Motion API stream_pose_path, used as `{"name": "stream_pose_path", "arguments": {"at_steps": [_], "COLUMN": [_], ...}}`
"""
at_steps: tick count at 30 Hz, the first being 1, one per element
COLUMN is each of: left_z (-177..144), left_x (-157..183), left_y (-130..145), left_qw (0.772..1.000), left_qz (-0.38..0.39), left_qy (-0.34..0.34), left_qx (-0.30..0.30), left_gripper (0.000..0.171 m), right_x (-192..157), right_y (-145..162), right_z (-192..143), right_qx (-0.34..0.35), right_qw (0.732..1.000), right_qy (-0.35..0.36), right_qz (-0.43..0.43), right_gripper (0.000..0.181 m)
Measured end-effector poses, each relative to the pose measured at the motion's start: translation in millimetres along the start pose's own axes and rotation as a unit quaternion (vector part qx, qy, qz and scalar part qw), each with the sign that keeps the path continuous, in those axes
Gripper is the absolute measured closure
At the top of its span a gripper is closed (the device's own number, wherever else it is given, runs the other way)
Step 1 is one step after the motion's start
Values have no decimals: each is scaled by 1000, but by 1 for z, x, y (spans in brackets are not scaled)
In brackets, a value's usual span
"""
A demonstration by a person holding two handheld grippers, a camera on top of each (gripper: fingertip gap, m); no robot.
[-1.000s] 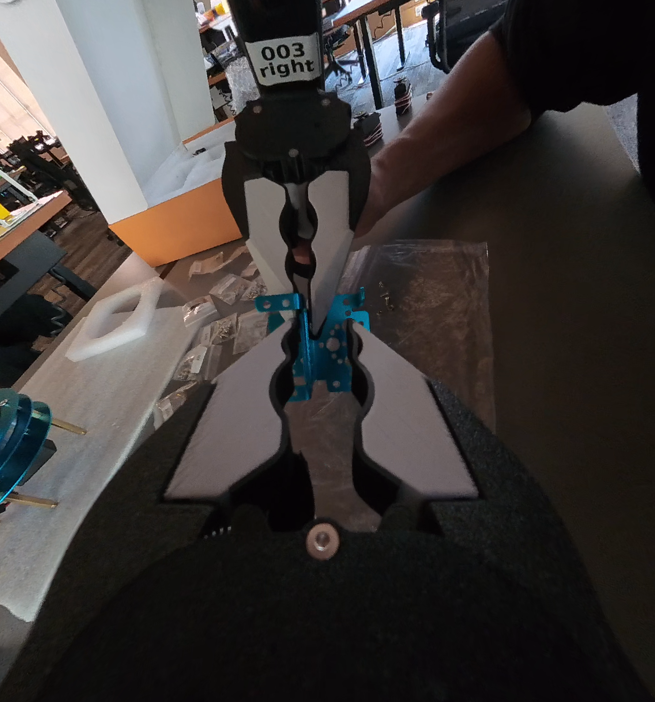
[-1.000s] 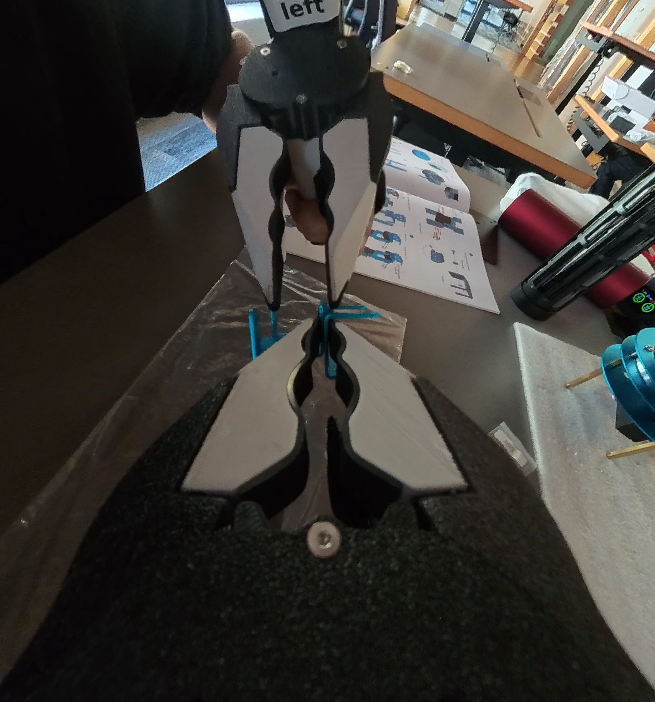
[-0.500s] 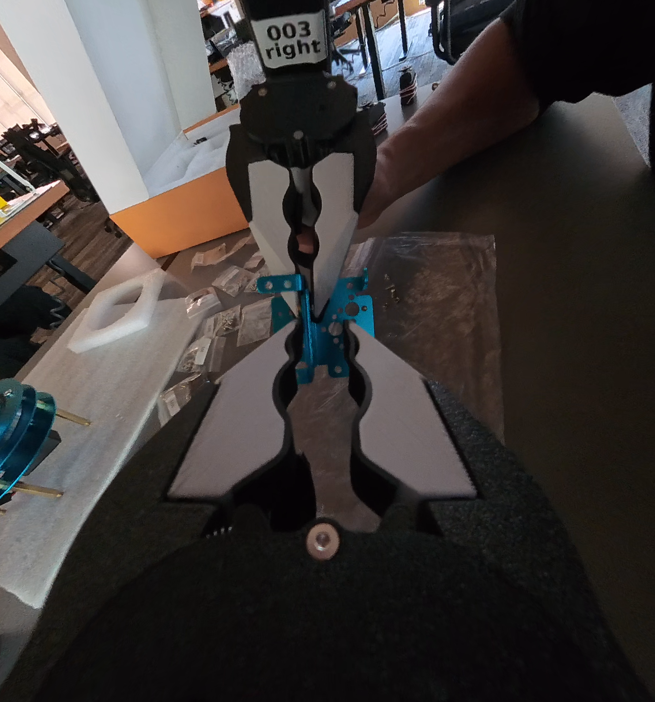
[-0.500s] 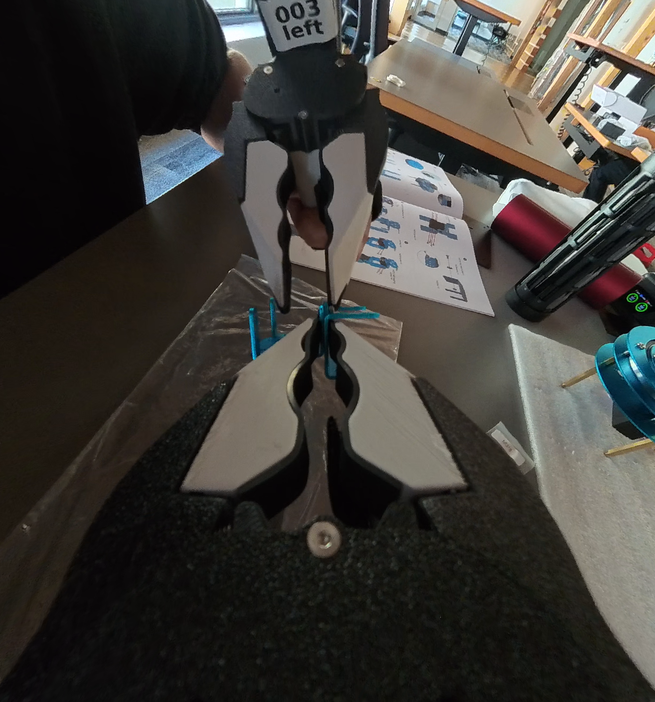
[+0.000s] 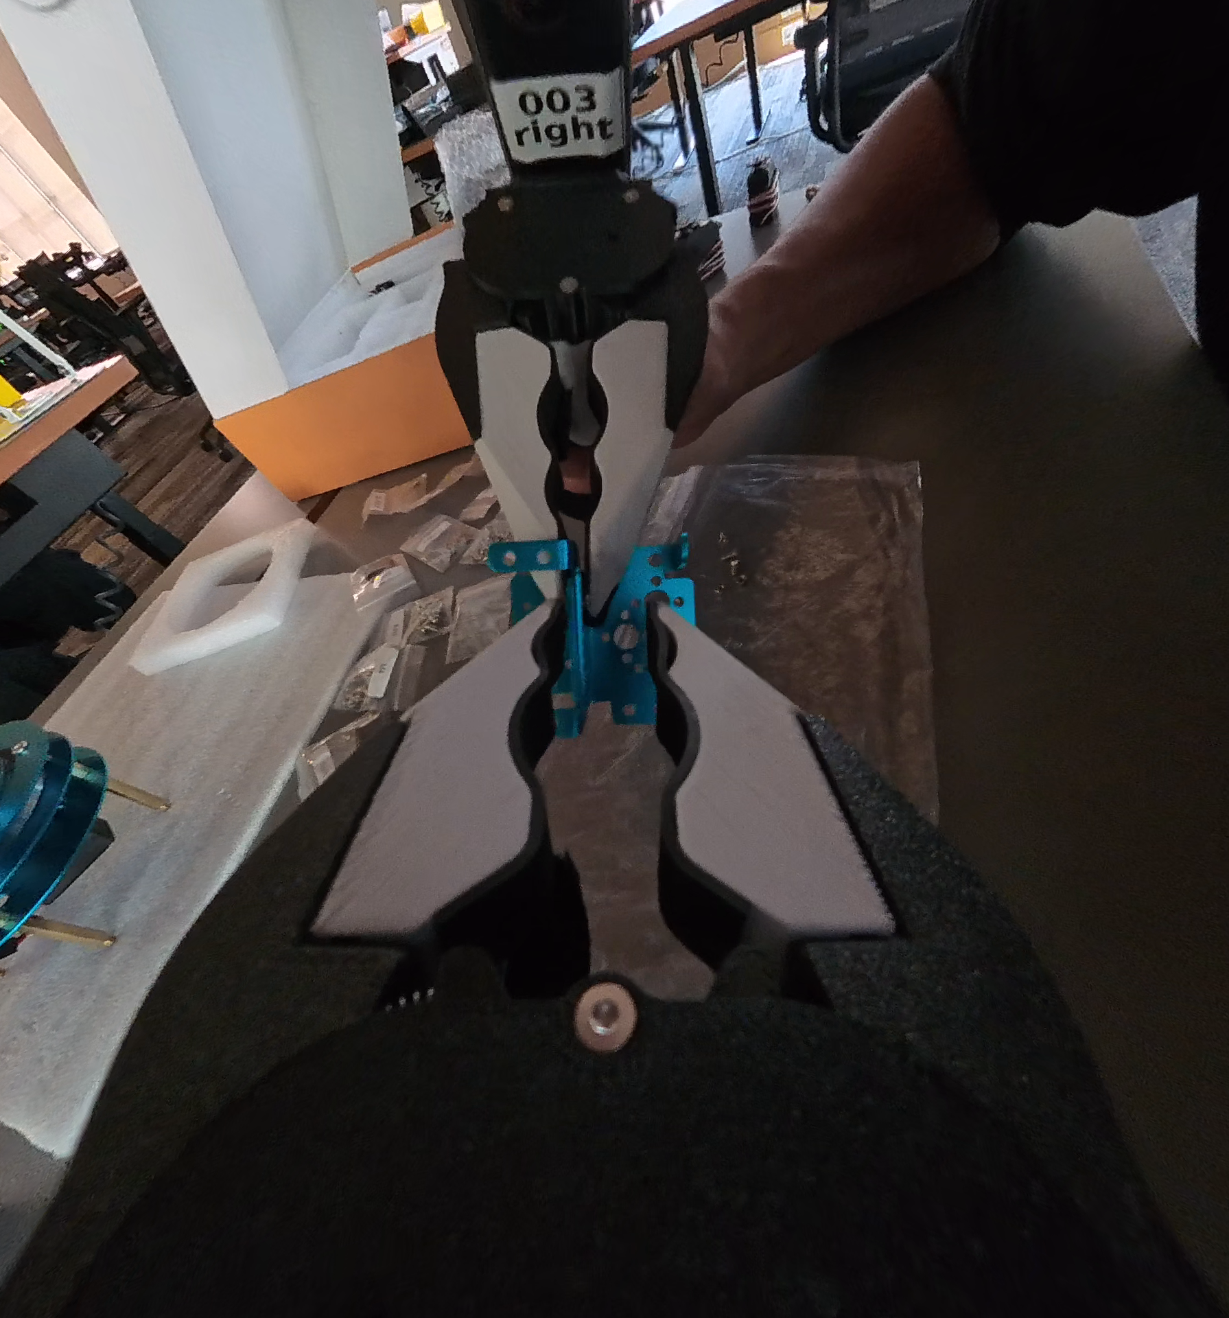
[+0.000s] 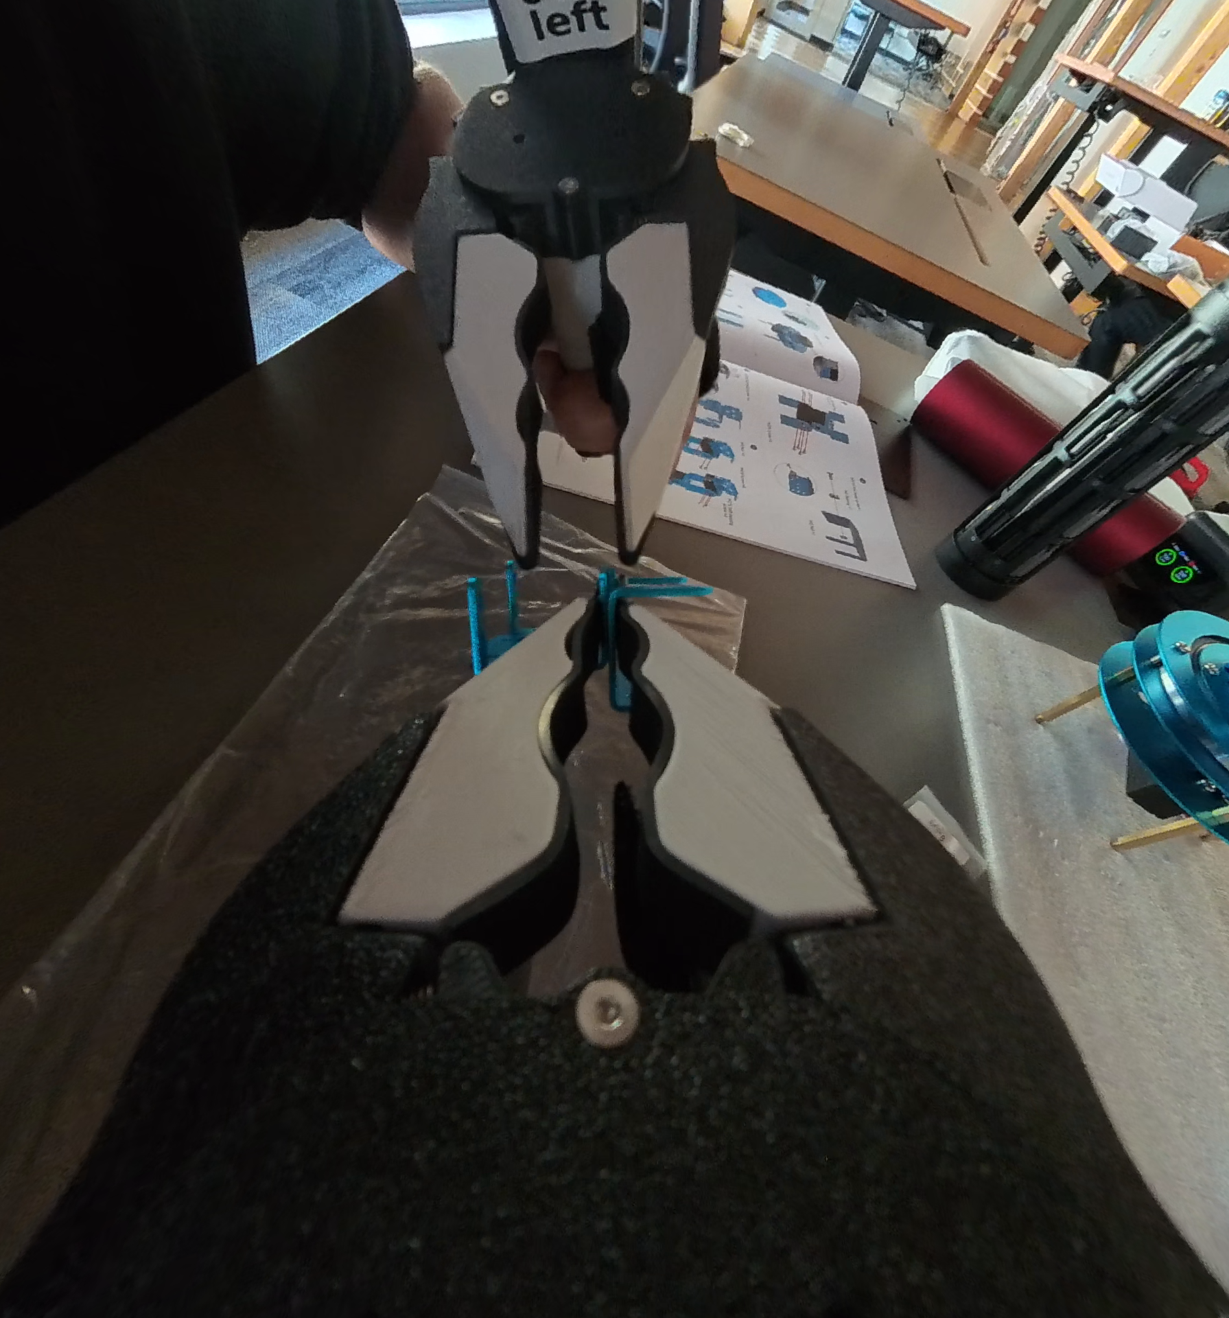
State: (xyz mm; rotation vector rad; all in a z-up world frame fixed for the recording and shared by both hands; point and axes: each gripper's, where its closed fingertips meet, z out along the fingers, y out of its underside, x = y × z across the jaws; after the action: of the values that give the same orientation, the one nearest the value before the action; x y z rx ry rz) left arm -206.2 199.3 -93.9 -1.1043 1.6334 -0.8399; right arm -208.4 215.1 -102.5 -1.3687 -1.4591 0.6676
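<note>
1. We see a white label (image 5: 561,118) with black print on the body of the right tongs (image 5: 583,599).
2. A second label (image 6: 568,21), partly cut off by the frame, sits on the left tongs (image 6: 577,563).
3. The open booklet (image 6: 775,456) on the worktop carries blue diagrams; we cannot read its print.
4. A black device (image 6: 1174,574) shows two green round signs.
5. A small slip (image 6: 943,827) bears unreadable print.

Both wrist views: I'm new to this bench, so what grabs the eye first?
Two white-faced black tongs meet tip to tip over a crinkled clear plastic sheet. The right tongs pinch an upright, perforated bright blue metal bracket; the left tongs stand open around it. A round blue disc assembly sits on white foam.
</note>
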Motion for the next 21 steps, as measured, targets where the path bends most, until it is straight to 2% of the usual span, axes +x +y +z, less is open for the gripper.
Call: {"name": "stream_pose_path", "arguments": {"at_steps": [6,12,15,21], "left_z": [3,2,6,3], "left_x": [4,-6,-5,-7], "left_y": [4,13,17,17], "left_qw": [1000,1000,999,998], "left_qz": [7,-2,18,33], "left_qy": [6,-2,-14,-17], "left_qx": [-8,-27,-35,-48], "left_gripper": [149,148,166,168], "right_x": [-1,2,-2,-2], "right_y": [4,-3,-7,-9], "right_z": [2,-3,0,1], "right_qx": [-13,9,27,48], "right_qw": [1000,1000,1000,999], "right_qy": [2,7,-1,11], "right_qz": [-6,0,7,-2], "right_gripper": [179,179,179,179]}}
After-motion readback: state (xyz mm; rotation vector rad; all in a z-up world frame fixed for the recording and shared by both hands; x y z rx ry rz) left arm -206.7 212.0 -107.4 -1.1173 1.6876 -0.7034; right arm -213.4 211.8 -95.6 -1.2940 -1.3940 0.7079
